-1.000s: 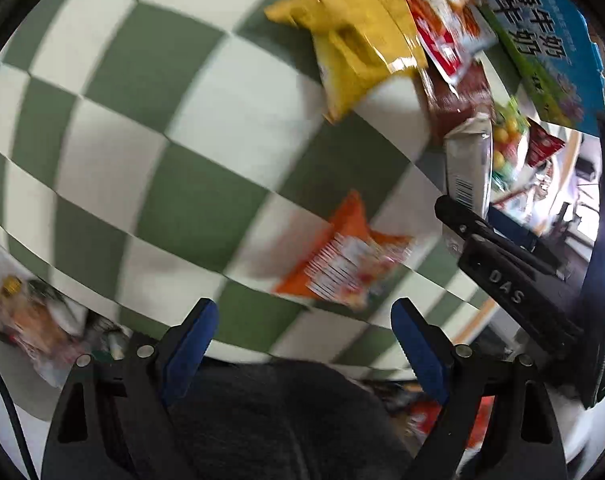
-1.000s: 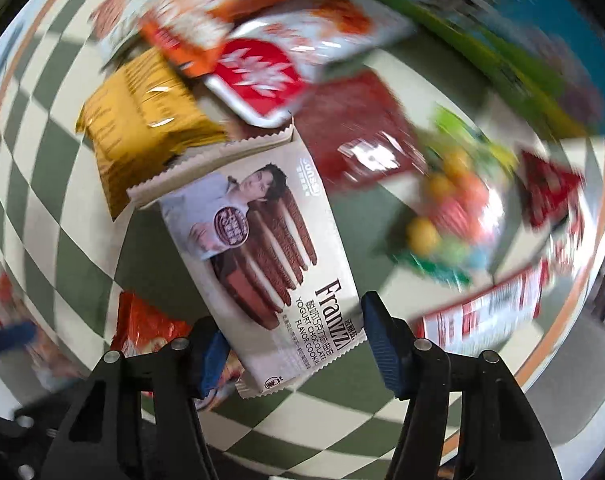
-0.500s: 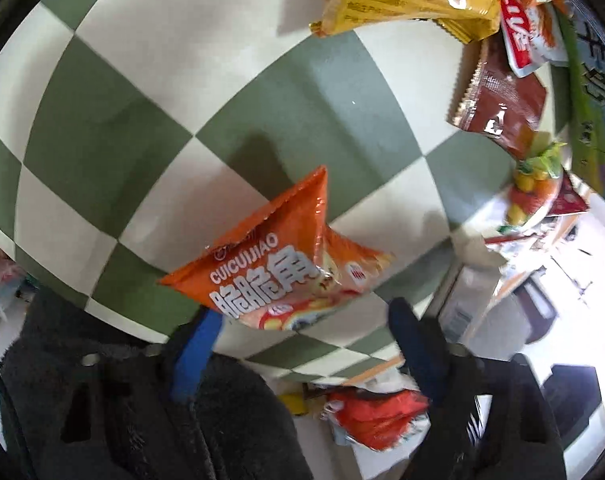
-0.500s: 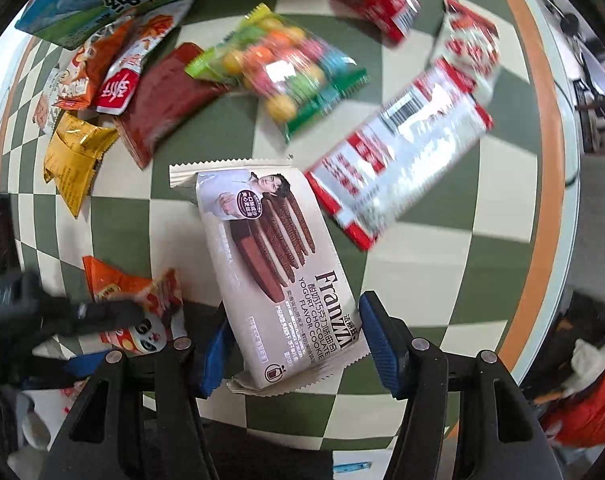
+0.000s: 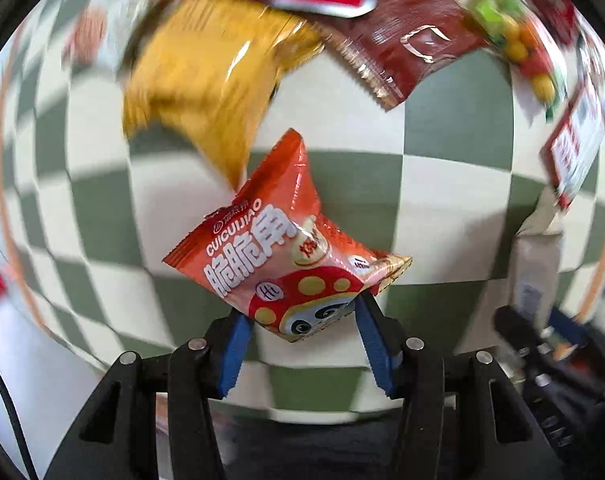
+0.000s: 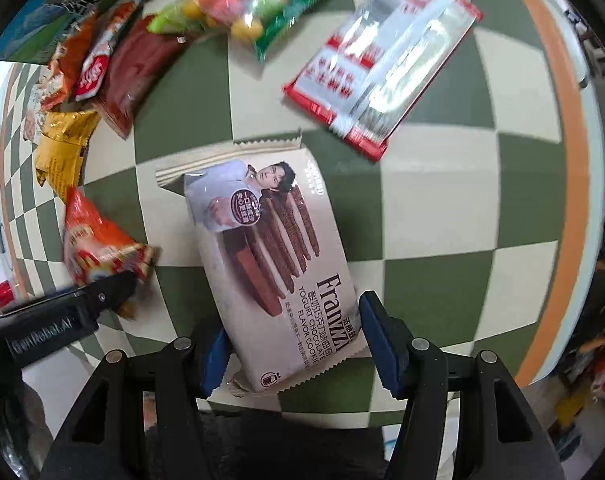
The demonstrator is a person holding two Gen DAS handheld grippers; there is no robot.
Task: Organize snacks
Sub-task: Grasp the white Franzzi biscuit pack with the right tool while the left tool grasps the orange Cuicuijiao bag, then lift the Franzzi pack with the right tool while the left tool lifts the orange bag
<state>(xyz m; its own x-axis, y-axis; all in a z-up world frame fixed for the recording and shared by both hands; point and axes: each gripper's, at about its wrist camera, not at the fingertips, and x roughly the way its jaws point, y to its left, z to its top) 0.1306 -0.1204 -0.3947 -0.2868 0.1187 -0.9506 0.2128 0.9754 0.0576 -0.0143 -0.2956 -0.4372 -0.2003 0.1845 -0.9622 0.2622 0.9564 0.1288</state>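
An orange snack bag [image 5: 286, 248] with a cartoon face lies on the green and cream checked table [image 5: 454, 200]. Its lower end sits between the blue pads [image 5: 234, 352] of my left gripper [image 5: 302, 336]. The jaws are closing and both pads touch the bag's sides. My right gripper [image 6: 298, 348] is shut on the near end of a beige Franzzi cookie pack [image 6: 270, 248], which stretches away over the table. In the right wrist view the orange snack bag [image 6: 98, 248] lies just left of the cookie pack, with a black finger of the left gripper [image 6: 102, 296] at it.
A yellow bag [image 5: 206, 80], a dark red pouch [image 5: 406, 36] and a red and white packet lie beyond the orange bag. A bag of coloured candy [image 6: 242, 4], a red and silver pack [image 6: 382, 64] and a blue-green carton [image 6: 62, 4] lie farther off. The table's orange rim [image 6: 562, 160] curves at right.
The left jaws have narrowed from wide open onto the orange bag, and that view has rolled. The right gripper has carried the cookie pack across the table, rolling as it went.
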